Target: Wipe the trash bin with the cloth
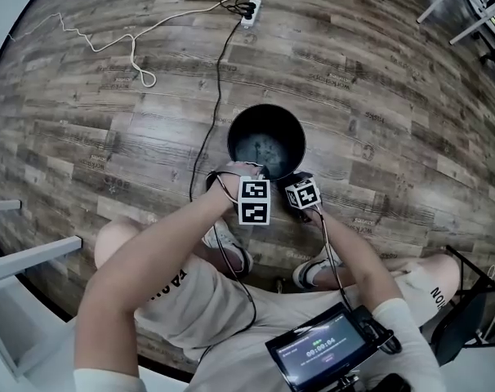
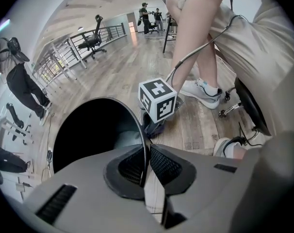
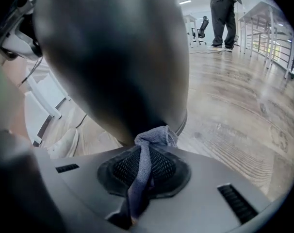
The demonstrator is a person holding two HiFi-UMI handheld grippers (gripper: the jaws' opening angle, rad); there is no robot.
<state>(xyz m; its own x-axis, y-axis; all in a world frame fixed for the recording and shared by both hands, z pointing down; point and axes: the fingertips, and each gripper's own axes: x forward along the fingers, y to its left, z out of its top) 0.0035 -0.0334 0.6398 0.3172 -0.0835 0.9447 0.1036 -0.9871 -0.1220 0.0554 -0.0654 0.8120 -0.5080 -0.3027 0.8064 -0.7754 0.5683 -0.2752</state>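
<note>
Black round thin-walled trash bin point(image 1: 231, 137), centre of head view on the wooden floor point(image 1: 109, 121): likely light, stiff, slick, tippy. Left gripper point(image 2: 146, 161) fingers narrow, pinching its rim. Right gripper point(image 3: 146, 152) fingers clamp soft grey cloth point(image 3: 155, 136), touching the bin's outer wall.

The trash bin point(image 3: 113, 57) runs off the top of the right gripper view. The cloth point(image 3: 148, 159) dips between the jaws, so I can't see its end. I can't read the tiny screen point(image 1: 325, 351).
</note>
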